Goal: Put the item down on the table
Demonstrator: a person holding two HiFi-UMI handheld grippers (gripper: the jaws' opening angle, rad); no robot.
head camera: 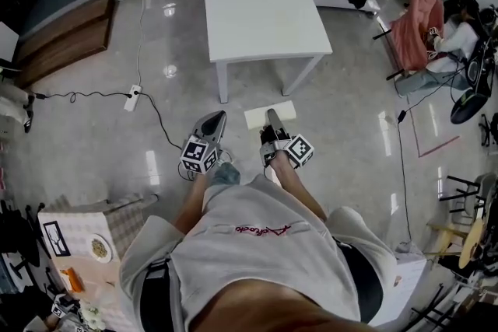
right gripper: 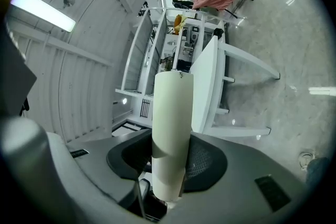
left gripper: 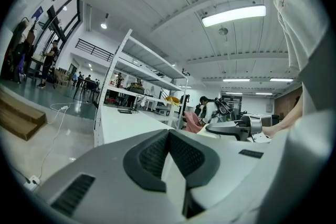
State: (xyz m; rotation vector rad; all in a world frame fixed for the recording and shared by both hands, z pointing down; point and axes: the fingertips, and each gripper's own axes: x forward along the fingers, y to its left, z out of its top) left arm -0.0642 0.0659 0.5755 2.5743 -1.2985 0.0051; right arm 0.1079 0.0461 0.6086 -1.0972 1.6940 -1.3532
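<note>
- Right gripper (right gripper: 169, 165): one. Jaws partly apart, clamped on the cream flat item (right gripper: 172, 118), which juts forward past the pads.
- Left gripper (left gripper: 169, 136): one. Jaws together, nothing between them.
- Item: one, held above the floor, just short of the white counter (head camera: 264, 12).
- Head view only: the item's rectangular face and the gap to the counter.
- Right gripper view only: the pads pressing on the item.

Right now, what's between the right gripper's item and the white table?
Only bare glossy floor, as the head view shows: the cream item in the right gripper hangs short of the near edge of the table.
</note>
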